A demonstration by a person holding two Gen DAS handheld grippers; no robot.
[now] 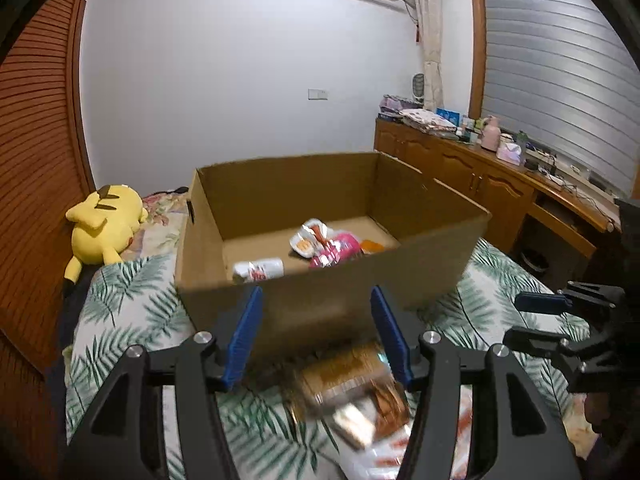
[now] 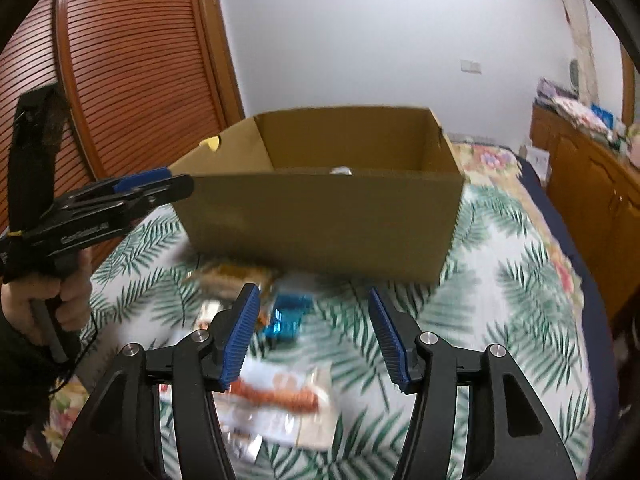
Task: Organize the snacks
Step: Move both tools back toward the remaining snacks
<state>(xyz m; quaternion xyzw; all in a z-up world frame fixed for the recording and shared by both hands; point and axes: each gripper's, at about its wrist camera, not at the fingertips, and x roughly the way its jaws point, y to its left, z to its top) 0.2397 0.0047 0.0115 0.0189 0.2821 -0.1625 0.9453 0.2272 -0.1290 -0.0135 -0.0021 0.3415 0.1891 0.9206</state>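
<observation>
An open cardboard box (image 1: 332, 304) stands on the bed; it also shows in the right wrist view (image 2: 320, 220). Inside lie a white can (image 1: 258, 270), a pink packet (image 1: 338, 250) and a white packet (image 1: 308, 236). My left gripper (image 1: 316, 336) is open and empty, in front of the box above a brown snack packet (image 1: 352, 384). My right gripper (image 2: 312, 336) is open and empty above a blue packet (image 2: 286, 318) and a white and orange packet (image 2: 280, 400) on the bedspread. The brown packet also shows in the right wrist view (image 2: 228, 274). Each gripper appears at the edge of the other's view.
A leaf-patterned bedspread (image 2: 500, 320) covers the bed. A yellow plush toy (image 1: 102, 224) lies at the left by a wooden slatted wardrobe (image 1: 32, 160). A cluttered wooden sideboard (image 1: 480, 172) runs along the right.
</observation>
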